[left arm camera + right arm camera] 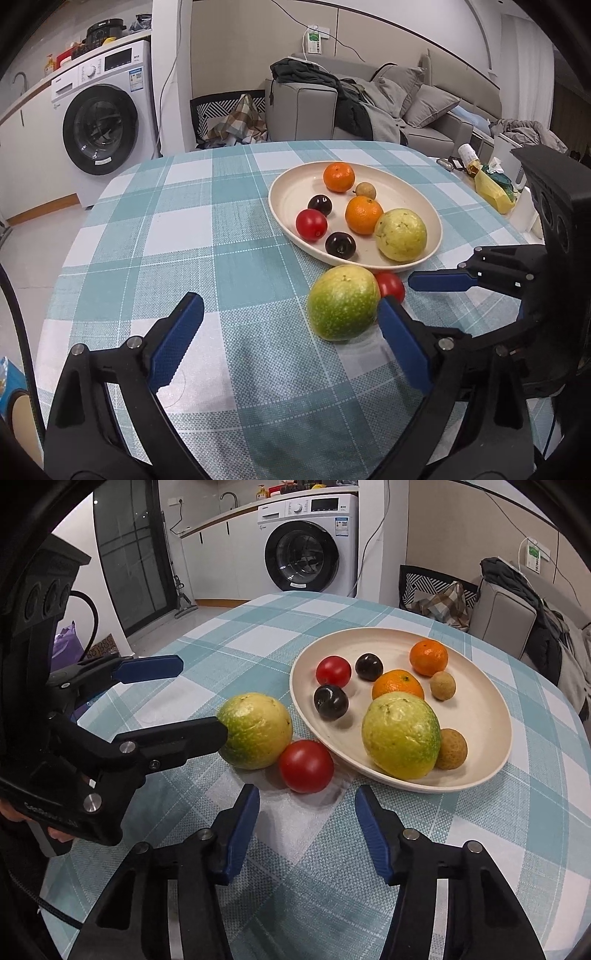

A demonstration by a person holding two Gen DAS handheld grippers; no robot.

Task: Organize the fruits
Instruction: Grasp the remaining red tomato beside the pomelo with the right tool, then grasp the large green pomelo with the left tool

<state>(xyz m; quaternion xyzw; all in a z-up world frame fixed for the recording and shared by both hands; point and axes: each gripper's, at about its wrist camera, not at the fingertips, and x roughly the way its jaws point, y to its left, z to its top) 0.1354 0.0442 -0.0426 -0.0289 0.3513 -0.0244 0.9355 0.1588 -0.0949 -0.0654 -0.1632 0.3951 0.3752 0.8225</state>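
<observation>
Lining up on the tomato [306,765]: it sits on the table [332,867] dead ahead of the right gripper [306,829], just past its tips at frame centre, touching the guava [255,730] to its left and just short of the plate [491,753] rim to its right. Right gripper is released, nothing between the pads, gap only a bit wider than the tomato. Tomato is round, so no long axis to match; the approach line matters because guava and rim crowd both sides.

Left gripper [291,325] is spread wide and empty, right finger [402,347] tip against the guava [343,302], left finger well clear. It's nearer the guava; the right one is nearer the tomato.

Right wrist view shows the whole tomato plus a brown fruit [451,748] behind the plate's big guava [400,734]. Left wrist view hides most of the tomato [390,285] behind the guava, but shows the right gripper's finger [443,280] close beside it.
</observation>
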